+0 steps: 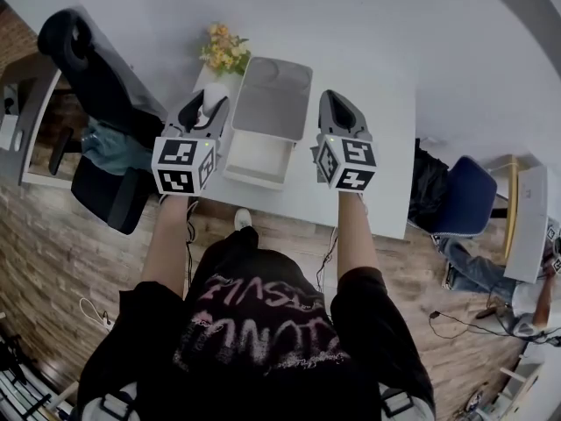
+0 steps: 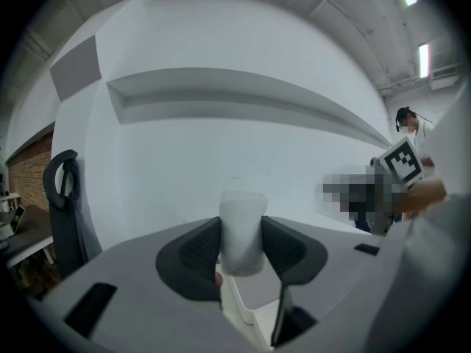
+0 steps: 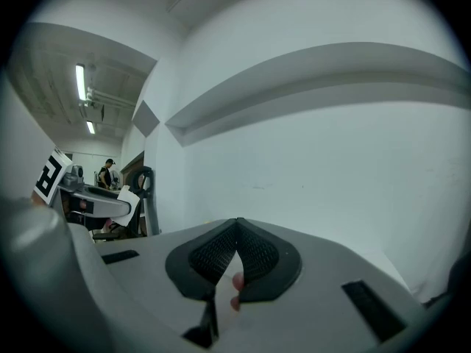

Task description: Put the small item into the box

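My left gripper (image 1: pixel 209 109) hovers over the white table (image 1: pixel 386 139), just left of the box, shut on a small white cup-shaped item (image 1: pixel 211 102). In the left gripper view the item (image 2: pixel 243 223) stands upright between the dark pads, with the box's white rim (image 2: pixel 246 307) below it. The white box (image 1: pixel 257 158) lies open in the middle of the table, its grey lid (image 1: pixel 273 97) tipped back. My right gripper (image 1: pixel 338 103) is level with the left, to the right of the box. Its jaws (image 3: pixel 237 232) meet at the tips with nothing between them.
A yellow flower bunch (image 1: pixel 223 49) stands at the table's far edge behind the box. A black office chair (image 1: pixel 96 86) is to the left of the table and a blue chair (image 1: pixel 465 196) to the right. White wall lies ahead.
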